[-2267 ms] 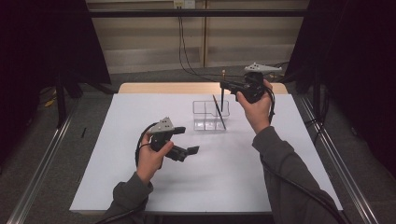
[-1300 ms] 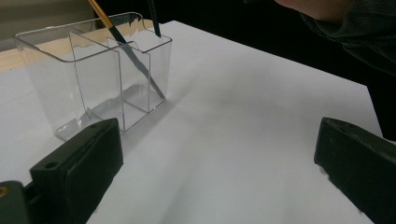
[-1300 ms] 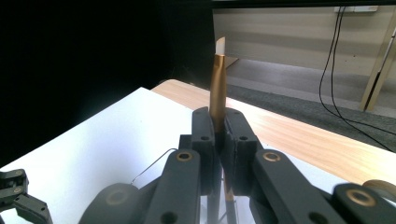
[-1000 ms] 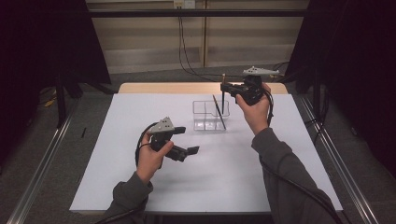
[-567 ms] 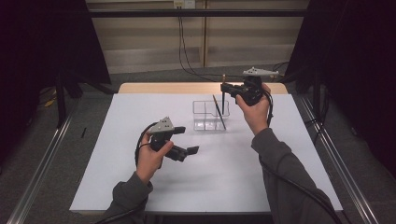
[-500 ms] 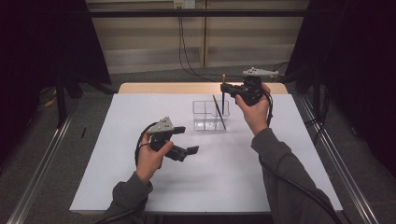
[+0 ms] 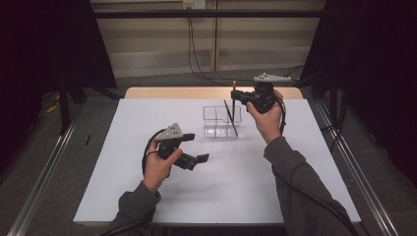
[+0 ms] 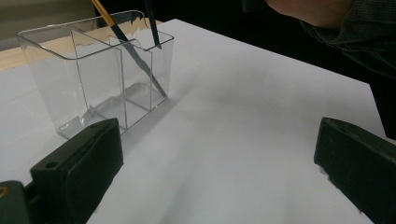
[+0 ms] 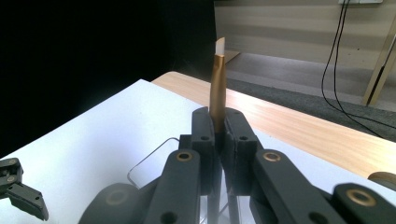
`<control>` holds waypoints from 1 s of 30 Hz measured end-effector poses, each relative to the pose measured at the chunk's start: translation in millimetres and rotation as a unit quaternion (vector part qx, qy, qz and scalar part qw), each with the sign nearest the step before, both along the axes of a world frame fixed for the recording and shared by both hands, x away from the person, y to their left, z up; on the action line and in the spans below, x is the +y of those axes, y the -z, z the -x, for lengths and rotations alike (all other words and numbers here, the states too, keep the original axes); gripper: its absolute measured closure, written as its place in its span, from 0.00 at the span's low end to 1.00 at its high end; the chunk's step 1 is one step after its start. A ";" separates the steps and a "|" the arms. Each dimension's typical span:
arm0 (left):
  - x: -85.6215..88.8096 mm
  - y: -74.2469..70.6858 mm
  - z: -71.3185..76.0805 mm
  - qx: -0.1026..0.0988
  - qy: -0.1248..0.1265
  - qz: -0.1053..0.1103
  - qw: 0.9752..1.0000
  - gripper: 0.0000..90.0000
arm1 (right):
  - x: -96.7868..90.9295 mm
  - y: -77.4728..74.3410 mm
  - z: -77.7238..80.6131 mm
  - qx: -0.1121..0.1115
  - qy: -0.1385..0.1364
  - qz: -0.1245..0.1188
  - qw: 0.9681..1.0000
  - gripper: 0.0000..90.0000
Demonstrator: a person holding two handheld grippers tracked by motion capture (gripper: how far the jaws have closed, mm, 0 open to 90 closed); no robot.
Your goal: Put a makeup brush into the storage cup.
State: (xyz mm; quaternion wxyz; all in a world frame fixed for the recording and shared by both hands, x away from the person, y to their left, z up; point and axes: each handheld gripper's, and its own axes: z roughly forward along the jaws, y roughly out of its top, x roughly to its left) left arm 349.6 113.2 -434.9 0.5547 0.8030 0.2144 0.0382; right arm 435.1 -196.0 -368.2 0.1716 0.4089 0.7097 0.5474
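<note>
Little has moved since the earlier frames: the right gripper (image 7: 239,97) has lifted only slightly and still hangs over the clear plastic organizer (image 7: 222,121), while the left gripper (image 7: 196,160) has kept its place low over the white table (image 7: 147,123). Pressed between the right gripper's jaws is a pencil (image 9: 217,84), gold end with its pale tip standing up above them and dark shaft running down below into the organizer's end compartment, held near upright so it can drop straight in, I judge. Just beside that shaft, a second pencil (image 7: 230,118) already leans in the same compartment (its tip against the floor, its top across the rim). Ahead of the left gripper and well apart from it sits the organizer; its jaws are spread wide with nothing between them, probably waiting in reserve
</note>
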 end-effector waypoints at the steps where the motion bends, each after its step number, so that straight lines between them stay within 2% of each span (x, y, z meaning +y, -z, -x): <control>1: -0.1 -0.2 0.0 -0.001 0.001 -0.001 1.000 0.01 | 0.1 1.1 0.2 0.000 0.001 0.000 1.000 0.94; 17: -2.1 1.3 -0.3 0.001 0.003 0.004 1.000 0.01 | -5.4 11.9 5.0 0.009 0.008 -0.002 1.000 0.94; 30: -4.1 2.1 -2.0 -0.001 0.005 -0.003 1.000 0.01 | -4.5 22.9 7.8 0.014 0.010 0.004 1.000 0.93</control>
